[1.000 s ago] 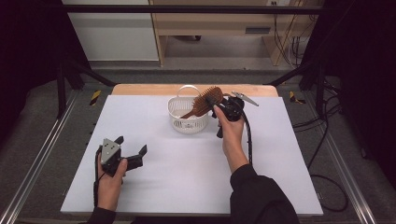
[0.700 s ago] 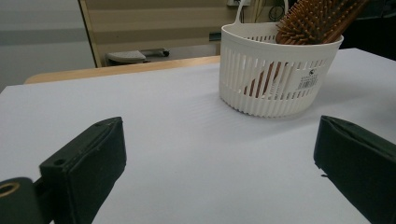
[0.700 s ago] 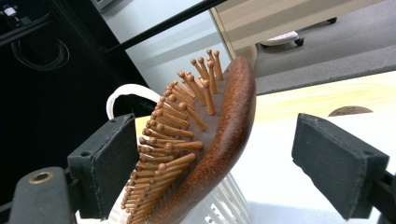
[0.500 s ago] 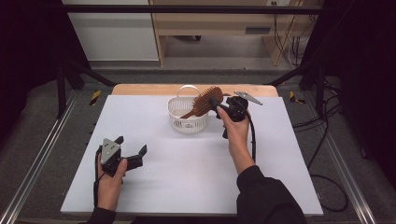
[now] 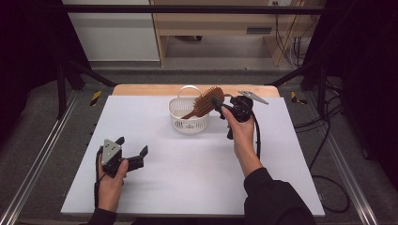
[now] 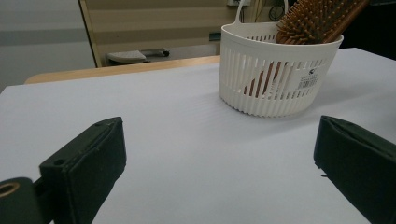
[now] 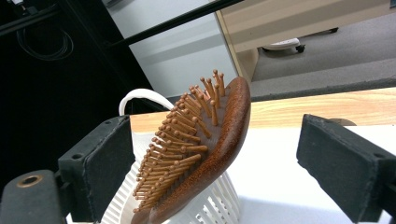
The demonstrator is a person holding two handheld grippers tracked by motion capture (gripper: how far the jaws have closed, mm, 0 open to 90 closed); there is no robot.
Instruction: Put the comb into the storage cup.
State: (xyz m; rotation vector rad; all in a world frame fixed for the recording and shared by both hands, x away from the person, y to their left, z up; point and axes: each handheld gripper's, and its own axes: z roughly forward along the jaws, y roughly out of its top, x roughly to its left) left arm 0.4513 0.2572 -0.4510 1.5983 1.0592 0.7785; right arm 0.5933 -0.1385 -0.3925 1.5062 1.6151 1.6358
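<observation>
On the white table top (image 5: 187, 178), toward its far side, a white slotted plastic basket (image 5: 188, 118) is standing, and a brown wooden hairbrush (image 5: 205, 102) is leaning inside it. The handle of the brush is going down into the basket, and the bristled head is sticking out over the rim, tilted toward the right. A thin white handle loop is rising behind the basket, and a small barcode label is showing on its wall in the left gripper view.

Just beside the brush head, the right gripper (image 5: 220, 106) is hovering, held by the person's right hand (image 5: 240, 133). Its jaws have just been opening, and now they are standing wide; in the right gripper view the brush head (image 7: 201, 149) is lying between the two black pads, but neither pad is pressing on it. The bristles are facing the left pad.

Near the front left of the table, well apart from the basket, the left gripper (image 5: 133, 151) is resting low over the surface in the left hand (image 5: 111, 180). Its jaws are also spread wide and are holding nothing; only bare table is lying between it and the basket.

Behind the table, a wooden strip (image 5: 141, 89) of the edge and a grey floor are showing.
</observation>
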